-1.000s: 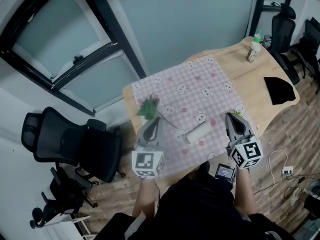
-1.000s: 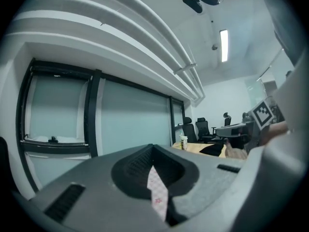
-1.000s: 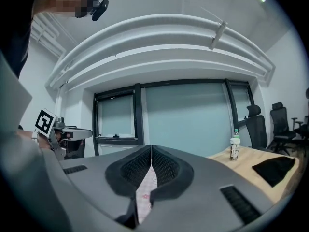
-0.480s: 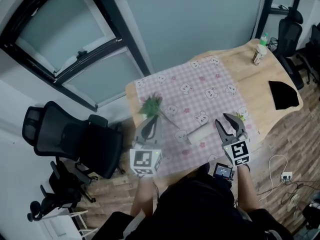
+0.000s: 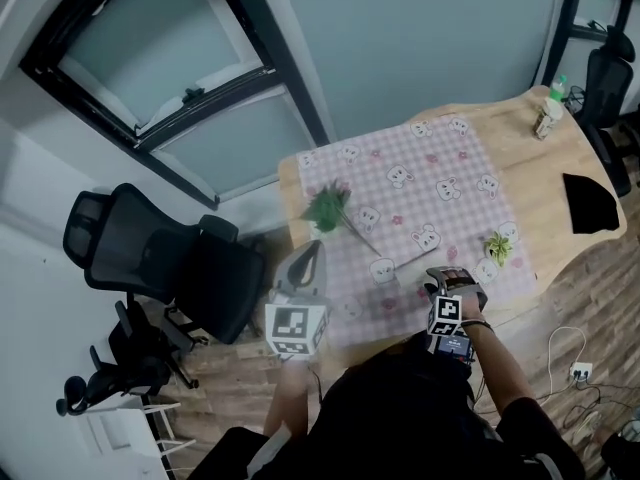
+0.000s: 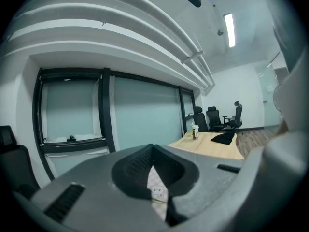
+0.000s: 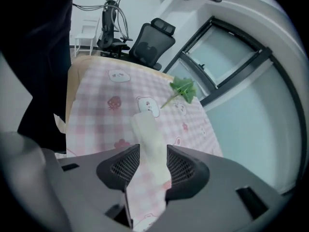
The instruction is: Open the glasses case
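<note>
The glasses case (image 5: 410,262), pale cream and oblong, lies on the pink checked cloth (image 5: 440,183) near the table's front edge. In the right gripper view the case (image 7: 148,132) runs straight between the two dark pads. My right gripper (image 5: 450,278) (image 7: 153,166) points steeply down over the case's near end, and its jaws are opening around it. My left gripper (image 5: 308,253) (image 6: 153,173) hovers off the cloth's left front corner with its jaws together and nothing in them.
A green leafy sprig (image 5: 328,205) (image 7: 183,88) lies left of the case and a small plant (image 5: 497,246) to its right. A bottle (image 5: 549,113) and a black pouch (image 5: 590,203) sit at the far right. A black office chair (image 5: 150,268) stands left of the table.
My right gripper dropped from above the table's front edge onto the case, rolled over and opened its jaws. The left gripper shifted only a little.
</note>
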`<move>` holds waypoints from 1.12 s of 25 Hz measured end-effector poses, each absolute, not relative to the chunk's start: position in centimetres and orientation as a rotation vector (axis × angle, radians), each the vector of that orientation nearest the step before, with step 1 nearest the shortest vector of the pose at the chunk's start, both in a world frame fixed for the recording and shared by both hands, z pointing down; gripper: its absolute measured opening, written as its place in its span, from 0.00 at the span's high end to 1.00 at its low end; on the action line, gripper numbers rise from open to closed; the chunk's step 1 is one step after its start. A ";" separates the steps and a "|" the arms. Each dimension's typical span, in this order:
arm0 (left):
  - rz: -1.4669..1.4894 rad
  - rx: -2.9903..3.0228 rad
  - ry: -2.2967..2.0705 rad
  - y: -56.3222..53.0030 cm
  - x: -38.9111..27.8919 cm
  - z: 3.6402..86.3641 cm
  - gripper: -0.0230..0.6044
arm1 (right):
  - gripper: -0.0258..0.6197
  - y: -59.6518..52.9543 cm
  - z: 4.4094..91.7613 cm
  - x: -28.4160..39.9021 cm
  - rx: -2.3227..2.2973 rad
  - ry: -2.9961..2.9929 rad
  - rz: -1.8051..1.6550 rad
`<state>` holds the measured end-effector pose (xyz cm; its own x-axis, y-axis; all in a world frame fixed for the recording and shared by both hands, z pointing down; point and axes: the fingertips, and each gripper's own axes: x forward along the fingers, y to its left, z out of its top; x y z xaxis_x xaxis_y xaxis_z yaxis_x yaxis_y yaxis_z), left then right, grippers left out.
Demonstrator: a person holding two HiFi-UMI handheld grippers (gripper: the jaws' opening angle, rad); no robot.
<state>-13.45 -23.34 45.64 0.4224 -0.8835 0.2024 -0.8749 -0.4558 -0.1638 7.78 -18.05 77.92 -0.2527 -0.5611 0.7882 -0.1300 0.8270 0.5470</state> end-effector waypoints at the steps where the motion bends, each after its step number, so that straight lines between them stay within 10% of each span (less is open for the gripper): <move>1: -0.409 -2.613 1.630 -23.2 -13.8 45.5 0.97 | 0.70 -18.0 79.1 7.8 0.509 -1.792 -0.430; 28: -0.468 -2.551 1.648 -22.8 -14.6 45.3 0.97 | 0.89 -22.8 78.2 8.1 0.588 -1.738 -0.489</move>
<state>-14.56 -22.80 45.32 0.3793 -0.8997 0.2158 -0.8789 -0.4233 -0.2199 8.08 -22.80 78.24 -0.1954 -0.6186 0.7610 -0.1307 0.7855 0.6049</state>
